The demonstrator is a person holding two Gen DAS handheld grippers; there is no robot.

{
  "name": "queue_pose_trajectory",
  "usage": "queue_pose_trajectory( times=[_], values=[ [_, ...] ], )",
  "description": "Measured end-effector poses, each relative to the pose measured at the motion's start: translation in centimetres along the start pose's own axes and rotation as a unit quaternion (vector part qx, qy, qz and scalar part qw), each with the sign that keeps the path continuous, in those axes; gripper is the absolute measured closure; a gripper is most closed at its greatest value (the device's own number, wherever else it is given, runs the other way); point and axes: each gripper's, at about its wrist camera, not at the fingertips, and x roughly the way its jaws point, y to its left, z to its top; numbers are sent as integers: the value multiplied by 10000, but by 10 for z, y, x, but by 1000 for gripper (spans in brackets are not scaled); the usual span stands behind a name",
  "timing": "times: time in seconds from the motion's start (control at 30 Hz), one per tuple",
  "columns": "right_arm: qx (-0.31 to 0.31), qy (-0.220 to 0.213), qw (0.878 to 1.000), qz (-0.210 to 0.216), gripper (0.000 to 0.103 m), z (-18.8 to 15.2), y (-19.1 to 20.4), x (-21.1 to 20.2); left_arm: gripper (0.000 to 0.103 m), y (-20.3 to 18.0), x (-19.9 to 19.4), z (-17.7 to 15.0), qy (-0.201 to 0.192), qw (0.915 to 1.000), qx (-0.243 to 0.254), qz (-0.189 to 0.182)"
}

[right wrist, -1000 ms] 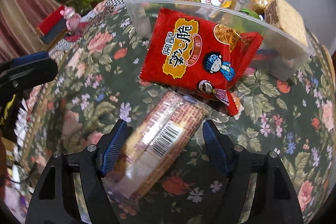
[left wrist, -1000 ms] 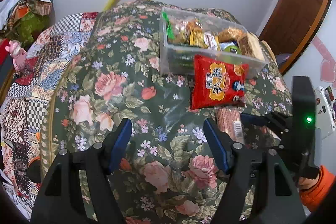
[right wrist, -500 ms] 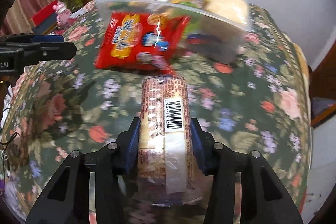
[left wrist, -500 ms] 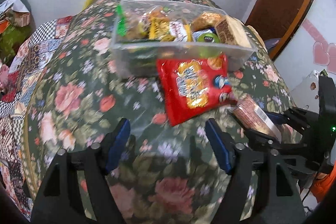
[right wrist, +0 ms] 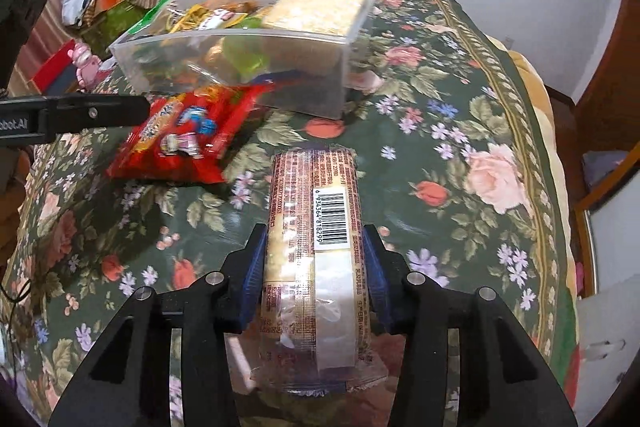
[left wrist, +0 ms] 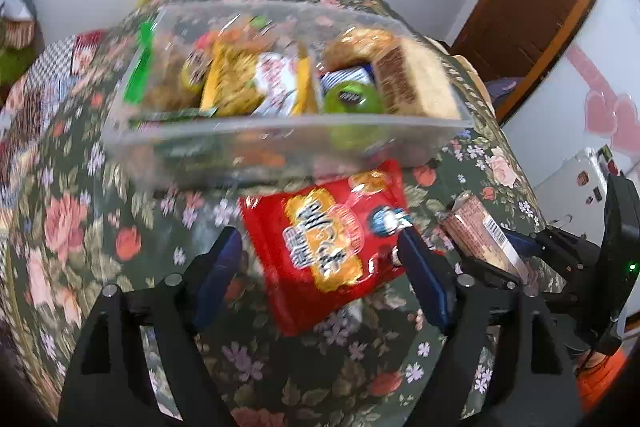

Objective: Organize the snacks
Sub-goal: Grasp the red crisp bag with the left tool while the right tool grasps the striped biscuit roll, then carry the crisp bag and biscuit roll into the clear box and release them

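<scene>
Biscuit pack point(right wrist: 314, 259) clamped in right hand-held gripper point(right wrist: 314, 267), near end cut off, left hand-held gripper point(left wrist: 320, 267) opening astride red snack bag point(left wrist: 324, 247), clear bin point(left wrist: 280, 135) contents blurred

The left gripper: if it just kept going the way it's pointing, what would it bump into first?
Most likely the red snack bag: it lies on the floral cloth between the opening jaws of the left gripper, untouched. Depth is hard to judge.

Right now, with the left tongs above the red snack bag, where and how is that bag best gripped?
Probably across its narrow width at mid-body, from above. The red snack bag lies flat on the floral cloth, leaning on the clear bin. The left tongs straddle it, jaws opening, pads not yet pressing.
</scene>
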Motion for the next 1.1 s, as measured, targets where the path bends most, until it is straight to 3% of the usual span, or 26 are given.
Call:
queue_pose_trajectory(
  times=[0.17,0.27,0.37,0.5,0.57,0.67,0.93,1.1],
  values=[
    [148,-35,9999,-29,60,-4,-10,-5,15,-16,6,12,3,9999,125,38],
    [153,-53,9999,-13,60,-6,-13,-5,12,-18,16,15,-1,9995,-129,303],
    [52,-62,10000,-36,60,-5,-9,-4,9,-16,28,15,85,9981,-523,319],
    [7,-56,10000,42,60,-4,-7,-3,8,-16,45,13,329,9965,-611,456],
    [27,-61,10000,74,60,-4,-8,-3,3,-15,55,9,464,9959,-625,451],
    [50,-66,9999,104,60,-5,-9,-3,0,-10,62,4,431,9953,-748,448],
    [5,-13,10000,64,55,-4,-6,-2,0,-14,82,4,513,9952,-424,721],
    [-82,-17,10000,41,51,-6,-3,-1,4,-11,81,-1,451,9967,-351,573]
  ],
)
